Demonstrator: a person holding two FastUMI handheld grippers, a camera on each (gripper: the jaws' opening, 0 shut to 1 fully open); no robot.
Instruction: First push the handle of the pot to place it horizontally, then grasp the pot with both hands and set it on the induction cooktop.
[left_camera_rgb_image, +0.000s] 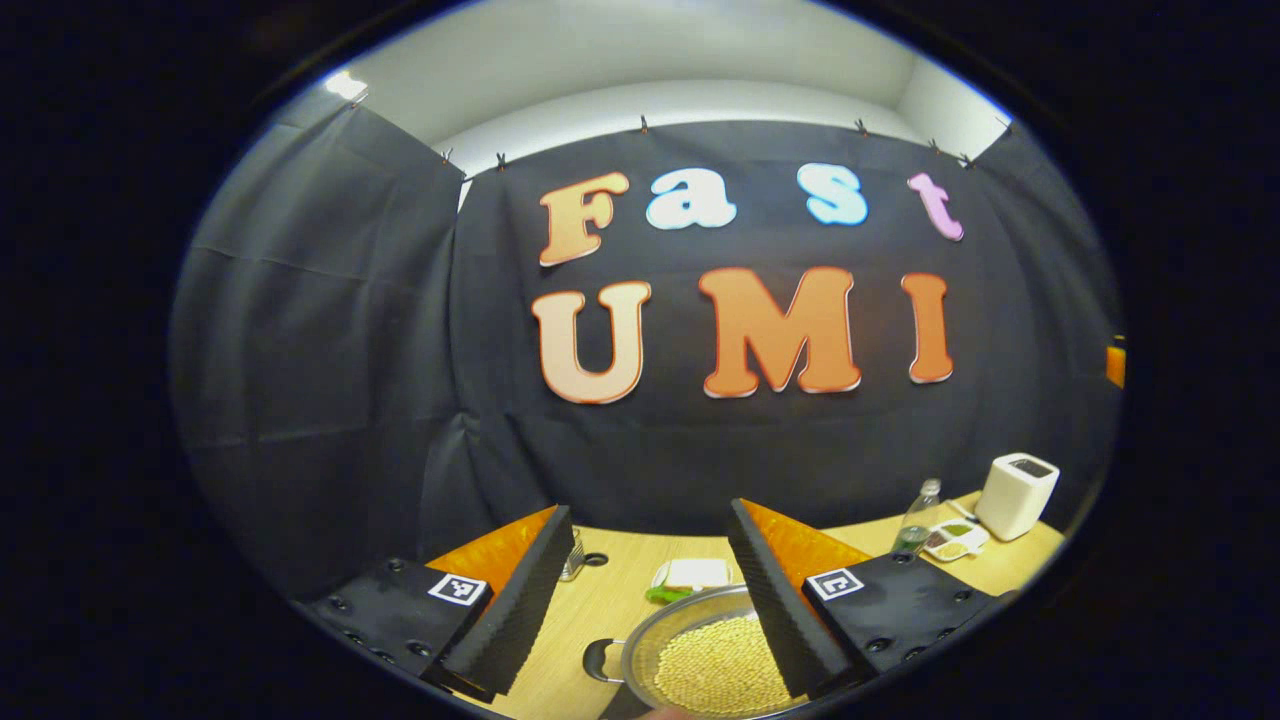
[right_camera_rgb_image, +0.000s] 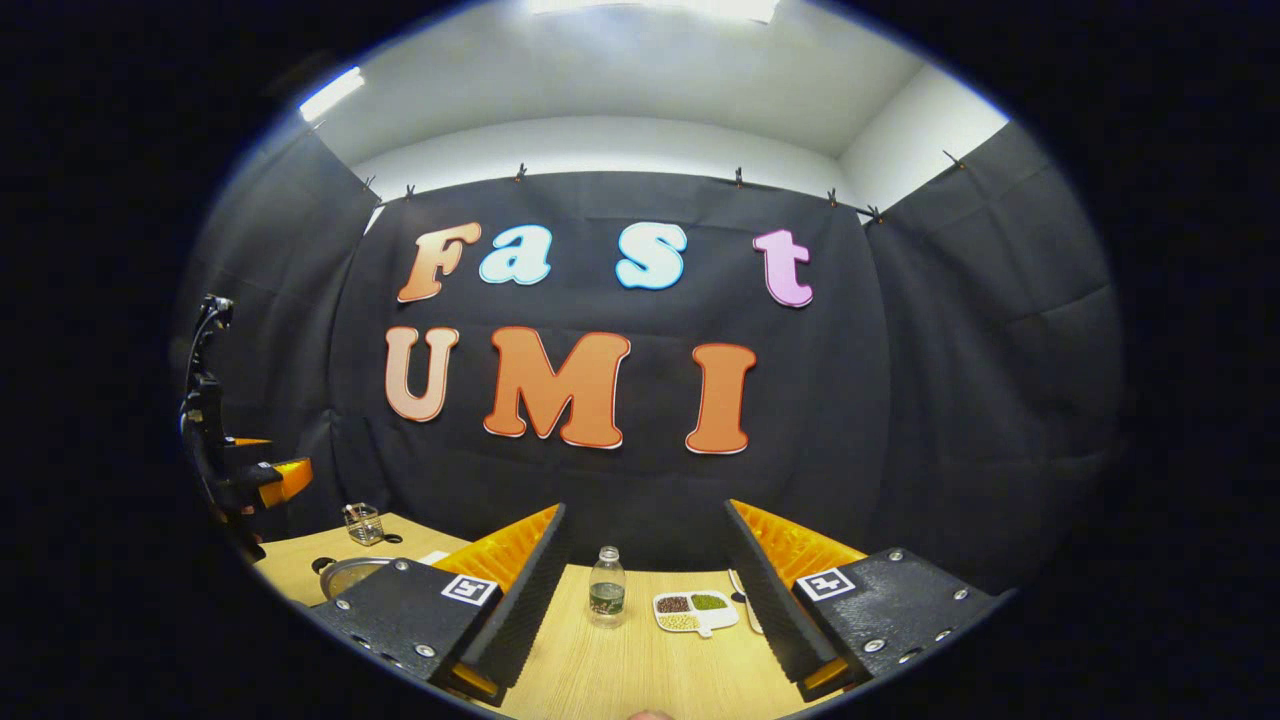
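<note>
A shallow silver pot (left_camera_rgb_image: 712, 655) full of pale yellow beans sits on the wooden table (left_camera_rgb_image: 600, 610), low in the left gripper view. It has a black loop handle (left_camera_rgb_image: 600, 660) on its left side. My left gripper (left_camera_rgb_image: 650, 510) hovers above and just before the pot, open, with nothing between its fingers. Its right finger (left_camera_rgb_image: 775, 590) covers part of the pot's rim. In the right gripper view the pot (right_camera_rgb_image: 350, 575) lies far left, and the left gripper (right_camera_rgb_image: 262, 465) hangs above it. My right gripper (right_camera_rgb_image: 645, 508) stands open over the table, well right of the pot.
A small water bottle (right_camera_rgb_image: 606, 585) and a white divided dish (right_camera_rgb_image: 695, 610) of beans stand ahead of the right gripper. A white box-shaped appliance (left_camera_rgb_image: 1015, 495) sits at the table's right end. A glass holder (right_camera_rgb_image: 363, 522) and a white item (left_camera_rgb_image: 695, 573) lie behind the pot.
</note>
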